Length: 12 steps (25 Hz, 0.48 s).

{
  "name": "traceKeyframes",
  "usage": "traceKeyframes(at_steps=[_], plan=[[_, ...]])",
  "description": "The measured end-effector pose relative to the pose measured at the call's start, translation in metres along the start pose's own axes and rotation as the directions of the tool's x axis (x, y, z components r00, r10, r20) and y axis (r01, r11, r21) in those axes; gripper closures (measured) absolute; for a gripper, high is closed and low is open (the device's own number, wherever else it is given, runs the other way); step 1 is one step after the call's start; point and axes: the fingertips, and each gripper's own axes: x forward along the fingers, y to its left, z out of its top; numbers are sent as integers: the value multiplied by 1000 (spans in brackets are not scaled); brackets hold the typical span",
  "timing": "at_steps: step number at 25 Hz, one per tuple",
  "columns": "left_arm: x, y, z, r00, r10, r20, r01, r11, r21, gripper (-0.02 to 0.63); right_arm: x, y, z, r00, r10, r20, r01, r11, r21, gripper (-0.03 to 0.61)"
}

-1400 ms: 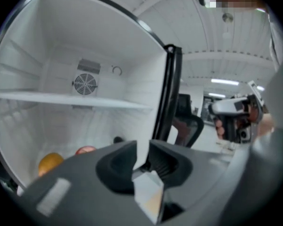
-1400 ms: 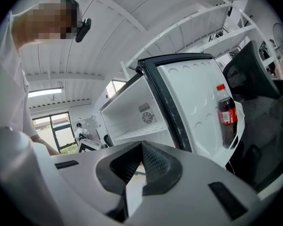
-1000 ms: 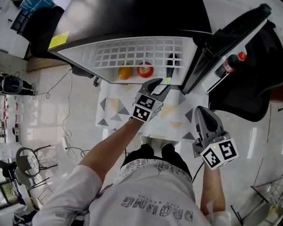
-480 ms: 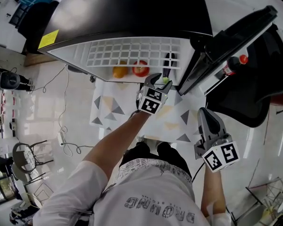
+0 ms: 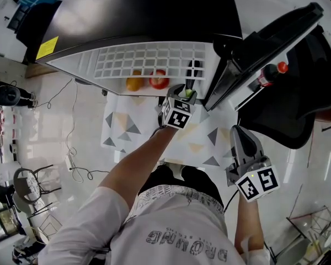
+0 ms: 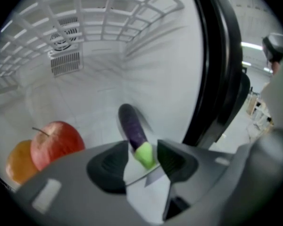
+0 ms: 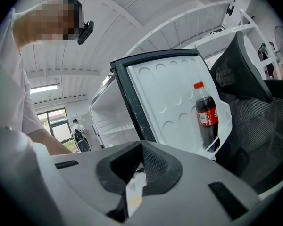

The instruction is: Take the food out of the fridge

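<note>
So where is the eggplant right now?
In the left gripper view the eggplant lies on the fridge floor, right of the red apple, its green stem end between the closing jaws of the left claw.

We see only part of the orange [image 6: 18, 161]: the apple [image 6: 56, 142] covers its right side. The bottle [image 7: 206, 119] label is too small for us to read.

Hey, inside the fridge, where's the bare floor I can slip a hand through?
Bare floor lies between the apple and the eggplant, and behind both back to the vent. Crowded at front left, where apple and orange sit close together.
</note>
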Motion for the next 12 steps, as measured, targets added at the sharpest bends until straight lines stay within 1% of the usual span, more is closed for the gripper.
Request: traceKeyframes(at_steps=[4, 7, 12], plan=[[2, 2, -4, 1000, 10, -20, -11, 1000, -5, 458, -2, -2, 0, 1000, -6, 1, 6, 1000, 2, 578], [-1, 5, -6, 999, 24, -26, -25, 999, -20, 476, -2, -4, -1, 1000, -10, 2, 10, 1000, 4, 578], [-16, 14, 0, 999, 43, 1, -43, 999, -34, 492, 2, 3, 1, 1000, -1, 6, 1, 1000, 3, 578]])
